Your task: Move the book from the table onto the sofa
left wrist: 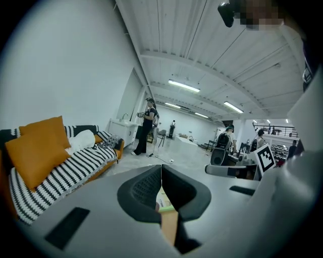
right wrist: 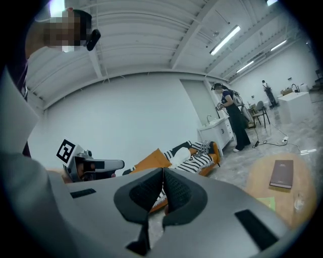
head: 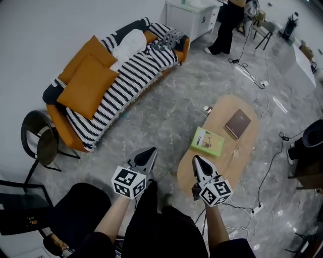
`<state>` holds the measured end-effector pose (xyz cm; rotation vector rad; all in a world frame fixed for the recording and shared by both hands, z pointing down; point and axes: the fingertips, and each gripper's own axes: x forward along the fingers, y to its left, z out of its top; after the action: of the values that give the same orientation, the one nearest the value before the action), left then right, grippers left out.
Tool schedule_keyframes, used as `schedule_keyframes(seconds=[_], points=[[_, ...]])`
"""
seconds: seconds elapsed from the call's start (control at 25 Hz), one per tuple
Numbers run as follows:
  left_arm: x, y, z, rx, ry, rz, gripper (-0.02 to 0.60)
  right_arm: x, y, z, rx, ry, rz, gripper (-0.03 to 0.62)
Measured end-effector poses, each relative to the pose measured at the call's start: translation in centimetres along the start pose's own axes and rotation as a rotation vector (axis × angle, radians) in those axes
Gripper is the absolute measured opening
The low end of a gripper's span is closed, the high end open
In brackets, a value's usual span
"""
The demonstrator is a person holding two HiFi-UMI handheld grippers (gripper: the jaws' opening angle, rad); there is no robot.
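Observation:
Two books lie on the oval wooden table (head: 247,151): a green one (head: 207,141) near its left edge and a brown one (head: 237,123) farther back. The orange sofa (head: 70,128) with a striped blanket (head: 126,85) stands at the upper left. My left gripper (head: 149,152) hovers over the floor left of the table, shut and empty. My right gripper (head: 197,161) is above the table's near end, short of the green book, also shut and empty. In the left gripper view the green book (left wrist: 164,200) shows just below the shut jaws. The right gripper view has the brown book (right wrist: 281,174) at its right.
Two orange cushions (head: 88,80) and a white pillow (head: 128,43) lie on the sofa. A black chair (head: 38,141) stands by the sofa's near end. At the back are a white cabinet (head: 192,15) and a standing person (head: 222,27). Cables (head: 262,83) cross the floor beyond the table.

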<state>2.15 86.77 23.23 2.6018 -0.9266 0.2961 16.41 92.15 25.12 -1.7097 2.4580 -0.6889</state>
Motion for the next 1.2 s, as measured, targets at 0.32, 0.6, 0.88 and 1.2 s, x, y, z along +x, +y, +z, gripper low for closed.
schedule_keyframes(seconds=[0.32, 0.6, 0.88, 1.2], points=[[2.7, 8.3, 2.9, -0.020, 0.011, -0.059, 0.015, 7.2, -0.3, 1.1, 0.006, 0.009, -0.096, 0.025], [4.4, 12.5, 4.8, -0.032, 0.011, -0.097, 0.017, 10.2, -0.5, 1.7, 0.009, 0.009, -0.158, 0.025], [7.5, 13.4, 6.1, -0.021, 0.029, -0.147, 0.017, 11.8, -2.6, 3.5, 0.005, -0.014, -0.210, 0.025], [14.3, 12.6, 7.7, 0.017, 0.067, -0.203, 0.017, 13.1, -8.1, 5.8, 0.024, -0.054, -0.259, 0.025]])
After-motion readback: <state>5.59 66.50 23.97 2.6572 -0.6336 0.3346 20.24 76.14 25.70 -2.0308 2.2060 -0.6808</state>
